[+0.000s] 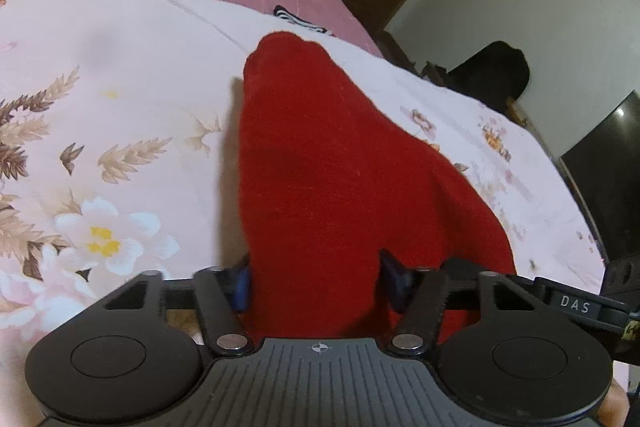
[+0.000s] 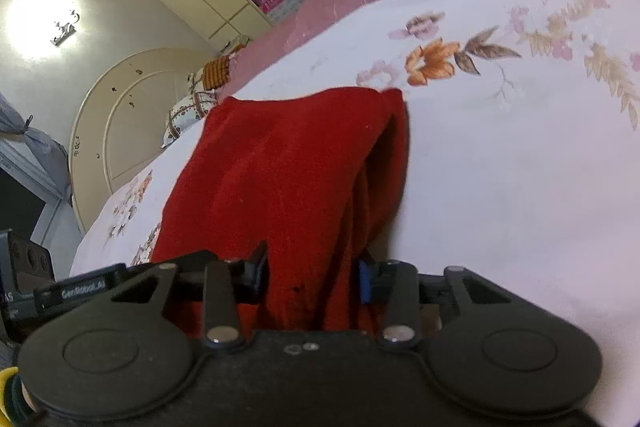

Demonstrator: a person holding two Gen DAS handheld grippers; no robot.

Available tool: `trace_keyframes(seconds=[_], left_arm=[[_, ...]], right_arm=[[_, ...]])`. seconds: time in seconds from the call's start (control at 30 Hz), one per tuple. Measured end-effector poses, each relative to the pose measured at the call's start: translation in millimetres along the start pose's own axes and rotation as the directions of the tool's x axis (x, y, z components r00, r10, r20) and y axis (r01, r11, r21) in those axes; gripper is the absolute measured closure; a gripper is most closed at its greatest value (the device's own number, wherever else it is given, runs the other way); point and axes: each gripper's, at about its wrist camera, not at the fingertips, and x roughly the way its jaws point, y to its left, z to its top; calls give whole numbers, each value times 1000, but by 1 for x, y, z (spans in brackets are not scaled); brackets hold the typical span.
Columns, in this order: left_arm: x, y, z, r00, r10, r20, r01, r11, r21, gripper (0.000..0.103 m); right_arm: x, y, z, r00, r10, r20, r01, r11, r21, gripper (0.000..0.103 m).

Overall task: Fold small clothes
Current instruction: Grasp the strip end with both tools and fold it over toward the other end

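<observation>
Red garment (image 1: pixel 320 163) bunched and draped, lifted off the floral bedspread (image 1: pixel 100 131) near its middle, no flat fold visible. Left gripper (image 1: pixel 316 279) and right gripper (image 2: pixel 312 275) each clamp a gathered edge. Judged early: folding remains.

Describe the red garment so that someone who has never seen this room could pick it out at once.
Start at the bed with the pale floral sheet over a plain pink cover. On that sheet lies the red garment, a soft, fuzzy piece of cloth, with the left gripper and right gripper each closed on an end of it. It is the only solid red thing there; the small item behind it is black-and-white striped.
</observation>
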Motion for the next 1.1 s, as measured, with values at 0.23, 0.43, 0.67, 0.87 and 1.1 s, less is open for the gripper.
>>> trace_keyframes(seconds=[0.23,0.43,0.67,0.87,1.1], left_arm=[[-17,-12,3,1000,-4,25,3,998,55,54],[-39,-22,7,998,-10,55,5,996,95,55],[-90,-5,14,994,14,106,-25,994,106,55],[-143,46,17,986,73,148,-85,993,76,55],[-190,121,22,974,142,178,-153,987,48,55]], right_arm=[[-10,11,0,999,2,37,-2,1000,6,65],[-21,32,3,998,33,60,-32,999,-20,65],[-21,70,4,992,101,71,-97,994,-47,65],[6,125,-7,986,163,36,-160,984,-75,65],[56,200,-34,978,208,3,-207,975,-80,65]])
